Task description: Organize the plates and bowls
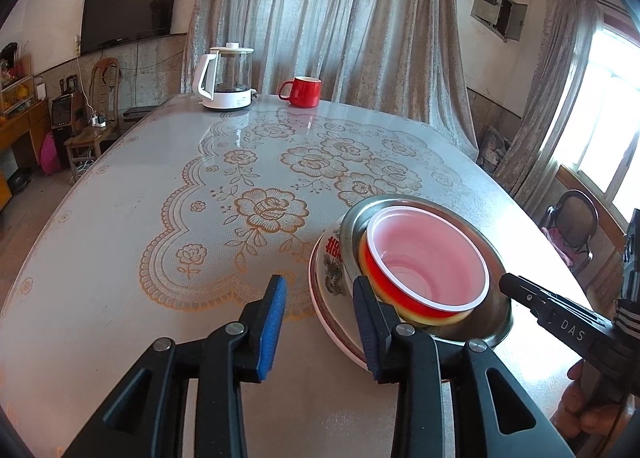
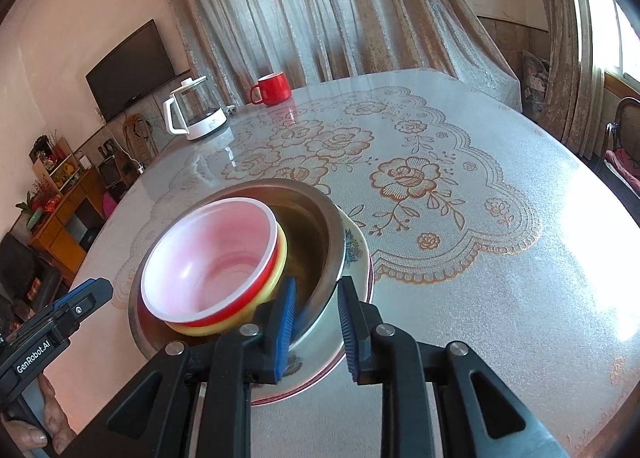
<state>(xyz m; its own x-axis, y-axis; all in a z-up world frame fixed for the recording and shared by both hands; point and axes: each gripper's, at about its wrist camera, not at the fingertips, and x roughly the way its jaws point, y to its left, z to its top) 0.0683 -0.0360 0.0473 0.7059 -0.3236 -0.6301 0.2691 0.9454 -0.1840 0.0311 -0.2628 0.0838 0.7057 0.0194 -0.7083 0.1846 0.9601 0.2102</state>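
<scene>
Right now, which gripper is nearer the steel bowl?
Right. The right gripper has its fingers astride the steel bowl rim, open. The left gripper is beside the stack, open, over the plate edge.

The left wrist view looks forward and down from the table's near edge, close over the stack, which sits low right. The right wrist view faces the same way from the other side, closer, with the stack low left. Both share the stack, kettle, mug, curtain and TV; each catches the other gripper at its edge.
</scene>
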